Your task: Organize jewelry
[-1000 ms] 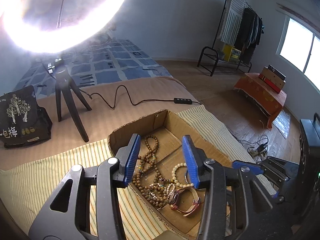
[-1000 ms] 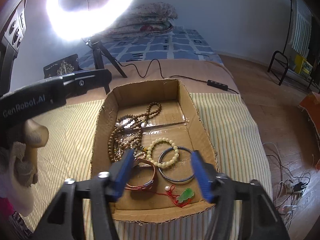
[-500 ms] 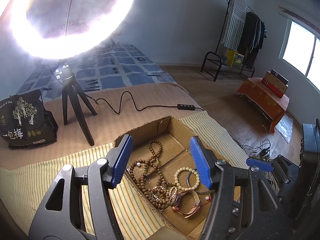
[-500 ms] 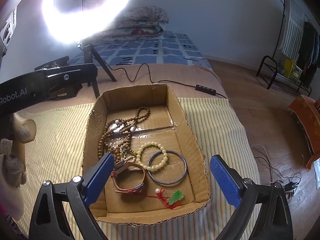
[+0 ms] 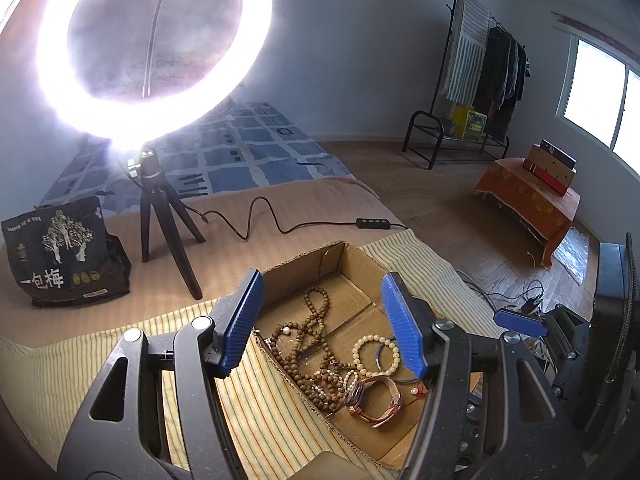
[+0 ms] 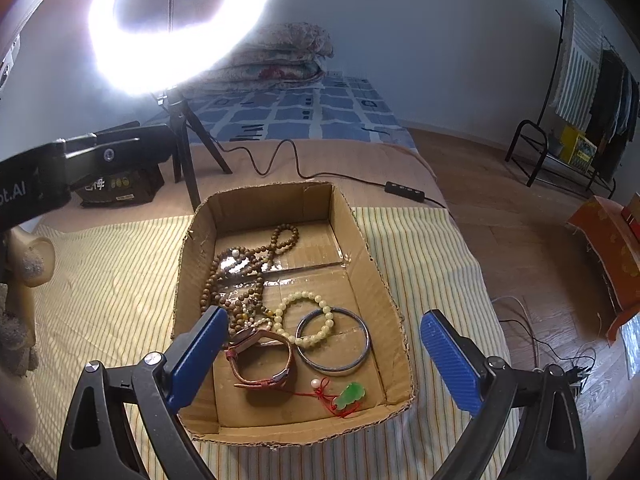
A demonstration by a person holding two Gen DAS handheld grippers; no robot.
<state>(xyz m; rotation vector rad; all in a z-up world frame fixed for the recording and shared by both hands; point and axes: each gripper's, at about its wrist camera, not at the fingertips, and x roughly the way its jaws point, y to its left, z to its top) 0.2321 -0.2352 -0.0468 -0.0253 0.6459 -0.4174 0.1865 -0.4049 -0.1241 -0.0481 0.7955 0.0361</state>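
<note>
Both grippers – left gripper, right gripper – are held spread, empty, above the cardboard box; the tangled jewelry inside – the near bangle is best taken first, alone.

One cardboard box, one watch, one bangle, one jade pendant

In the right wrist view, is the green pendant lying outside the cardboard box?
No. The green pendant lies on the floor of the cardboard box, near its front right corner, on a red cord beside the metal bangle.
</note>
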